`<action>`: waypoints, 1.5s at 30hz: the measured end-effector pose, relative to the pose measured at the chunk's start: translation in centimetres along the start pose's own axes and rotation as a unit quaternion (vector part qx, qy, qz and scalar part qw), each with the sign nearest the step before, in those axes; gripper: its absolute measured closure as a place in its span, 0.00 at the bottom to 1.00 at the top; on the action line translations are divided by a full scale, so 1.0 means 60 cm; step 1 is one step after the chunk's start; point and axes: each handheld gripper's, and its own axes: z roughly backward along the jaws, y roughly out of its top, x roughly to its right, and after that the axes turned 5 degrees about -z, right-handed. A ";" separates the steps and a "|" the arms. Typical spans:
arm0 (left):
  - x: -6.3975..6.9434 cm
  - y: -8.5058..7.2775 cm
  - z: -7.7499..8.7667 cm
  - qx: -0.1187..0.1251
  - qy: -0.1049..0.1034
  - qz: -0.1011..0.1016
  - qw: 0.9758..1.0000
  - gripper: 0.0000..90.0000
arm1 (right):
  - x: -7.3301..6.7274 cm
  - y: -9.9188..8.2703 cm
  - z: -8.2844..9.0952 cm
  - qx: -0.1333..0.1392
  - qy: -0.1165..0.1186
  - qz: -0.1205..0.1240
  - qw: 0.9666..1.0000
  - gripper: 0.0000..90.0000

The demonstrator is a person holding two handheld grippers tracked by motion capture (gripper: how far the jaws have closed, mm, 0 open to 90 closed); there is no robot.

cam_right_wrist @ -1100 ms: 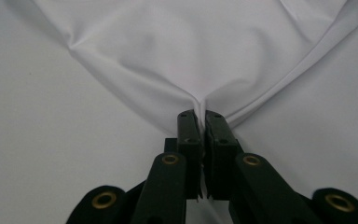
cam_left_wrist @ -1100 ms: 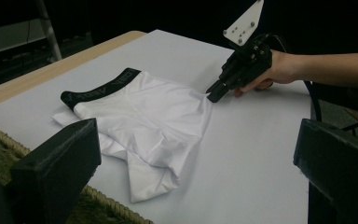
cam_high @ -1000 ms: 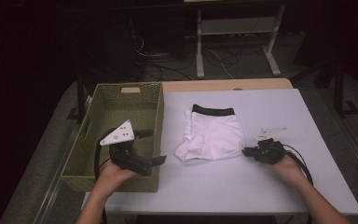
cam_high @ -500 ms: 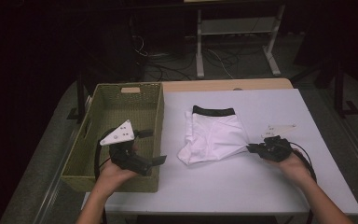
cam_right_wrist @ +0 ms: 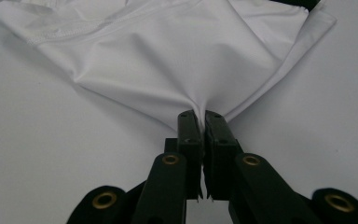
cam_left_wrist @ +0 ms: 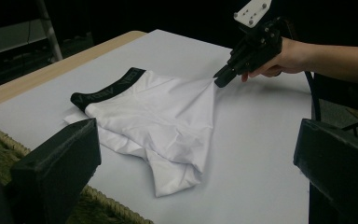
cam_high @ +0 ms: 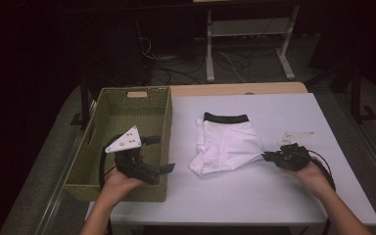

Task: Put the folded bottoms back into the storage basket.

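Note:
White boxer briefs (cam_high: 227,142) with a black waistband lie folded on the white table (cam_high: 274,196). My right gripper (cam_high: 267,156) is at their right side, shut on a pinch of the white fabric, which is pulled into a taut point toward the jaws (cam_right_wrist: 201,116). The left gripper view shows that gripper (cam_left_wrist: 220,80) gripping the cloth's (cam_left_wrist: 154,112) corner just above the tabletop. My left gripper (cam_high: 160,154) hovers over the front right part of the woven basket (cam_high: 105,127), open and holding nothing, its jaws pointing toward the briefs.
The olive basket stands along the table's left edge, its right wall (cam_high: 167,122) beside the briefs. A wooden strip (cam_high: 235,89) borders the table's far edge. Beyond it stand a white desk frame (cam_high: 245,49) and floor cables (cam_high: 176,68).
My right gripper has shifted slightly to the right with the fabric pinched in it, drawing the briefs' right corner out into a point. The left gripper has stayed put.

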 end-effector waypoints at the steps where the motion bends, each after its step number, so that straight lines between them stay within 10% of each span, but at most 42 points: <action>1: 0.000 0.000 0.000 0.000 0.000 0.000 1.000 0.01 | 0.000 0.000 0.002 -0.001 0.000 -0.001 1.000 0.95; 45: 0.000 0.000 0.000 -0.001 0.000 -0.001 1.000 0.01 | -0.023 -0.056 0.086 -0.013 -0.005 -0.029 0.999 0.95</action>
